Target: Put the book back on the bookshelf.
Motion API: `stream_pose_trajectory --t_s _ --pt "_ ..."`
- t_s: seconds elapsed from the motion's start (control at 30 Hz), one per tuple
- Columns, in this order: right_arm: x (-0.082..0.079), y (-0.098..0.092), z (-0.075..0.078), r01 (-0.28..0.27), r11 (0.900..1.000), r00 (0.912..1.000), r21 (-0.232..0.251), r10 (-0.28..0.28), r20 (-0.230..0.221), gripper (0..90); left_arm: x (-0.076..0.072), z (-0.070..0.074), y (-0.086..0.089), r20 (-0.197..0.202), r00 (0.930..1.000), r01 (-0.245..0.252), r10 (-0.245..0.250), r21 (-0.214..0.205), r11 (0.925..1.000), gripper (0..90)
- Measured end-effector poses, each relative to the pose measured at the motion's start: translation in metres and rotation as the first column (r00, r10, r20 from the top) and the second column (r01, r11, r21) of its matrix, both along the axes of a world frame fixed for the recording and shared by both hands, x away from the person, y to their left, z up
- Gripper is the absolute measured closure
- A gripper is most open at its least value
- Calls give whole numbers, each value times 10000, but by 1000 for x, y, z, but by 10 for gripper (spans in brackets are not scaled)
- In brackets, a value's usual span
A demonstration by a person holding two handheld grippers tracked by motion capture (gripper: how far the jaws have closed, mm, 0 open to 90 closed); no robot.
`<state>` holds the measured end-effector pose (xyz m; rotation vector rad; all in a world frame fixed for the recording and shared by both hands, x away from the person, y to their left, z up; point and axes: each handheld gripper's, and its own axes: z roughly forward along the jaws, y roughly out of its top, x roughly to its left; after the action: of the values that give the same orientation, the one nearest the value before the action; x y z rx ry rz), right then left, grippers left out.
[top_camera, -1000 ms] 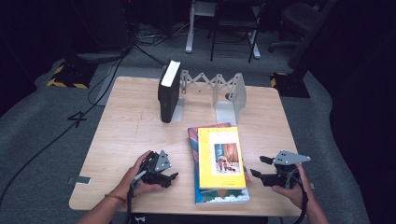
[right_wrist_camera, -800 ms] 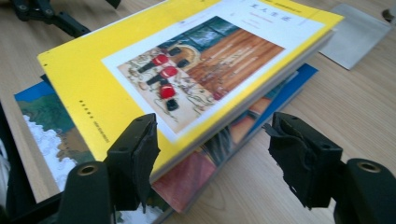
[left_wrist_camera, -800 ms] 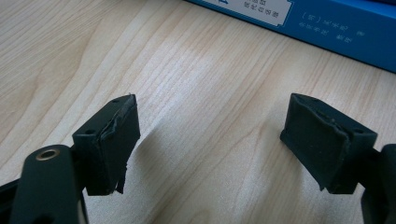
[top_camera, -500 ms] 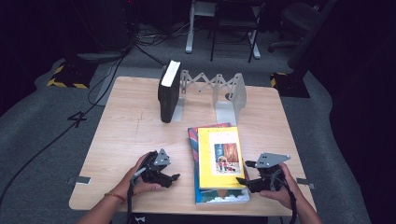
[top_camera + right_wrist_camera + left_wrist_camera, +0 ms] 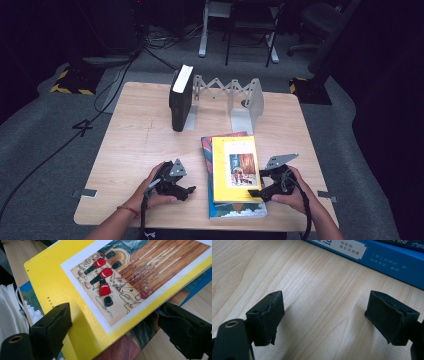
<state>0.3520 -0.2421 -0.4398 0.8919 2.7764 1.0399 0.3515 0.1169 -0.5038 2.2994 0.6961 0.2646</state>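
Nearest, at the near edge of the worktop [image 5: 140,145]: left gripper [image 5: 176,185] resting low on bare wood, jaws spread wide with nothing between them, pointed toward the blue spine [image 5: 392,262] of the lowest book, seemingly parked out of the way for now. Just right of it, a stack of flat books near the centre of the near half: yellow book [image 5: 235,167] on top with its picture of red-coated figures, squared roughly over a larger illustrated book [image 5: 237,210] whose near end juts out beneath, and another cover peeking out at the far left corner. At the stack's right edge, right gripper [image 5: 261,189], released, jaws apart and straddling the yellow book's right edge, one jaw above the cover and the other below, beside the overhang; probably lined up so because that free edge offers the only thin lip to pinch and lift the top book clear. Not yet clamped, so far as visible. Farther back, an expanding metal book rack [image 5: 235,95] standing across the far half, serving as the holder: one thick black book [image 5: 180,97] upright at its left end, leaning against the left plate, the rest of the span unfilled, likely the place meant for the flat books.
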Motion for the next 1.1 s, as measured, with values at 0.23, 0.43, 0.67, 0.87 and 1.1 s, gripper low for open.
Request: stream_pose_trajectory --t_s 0.23,0.43,0.67,0.87,1.1 --pt "1 6 0 -137 9999 9997 -52 139 225 117 16 3 -12 453 9989 119 -119 -4 9999 225" --pt "-1 9 1 -363 9993 9978 -32 364 550 151 30 9 -21 744 9972 74 -48 -343 9994 258" --pt "-7 14 5 -556 9981 9908 -256 583 1222 223 41 11 -28 845 9963 -105 138 -390 9992 266" --pt "-7 13 8 -667 9976 9811 -173 687 1809 361 41 12 -27 889 9960 -97 127 -342 9994 268" --pt "7 16 5 -1018 9937 9833 461 935 1562 337 41 14 -26 1023 9946 -122 172 -491 9987 269"
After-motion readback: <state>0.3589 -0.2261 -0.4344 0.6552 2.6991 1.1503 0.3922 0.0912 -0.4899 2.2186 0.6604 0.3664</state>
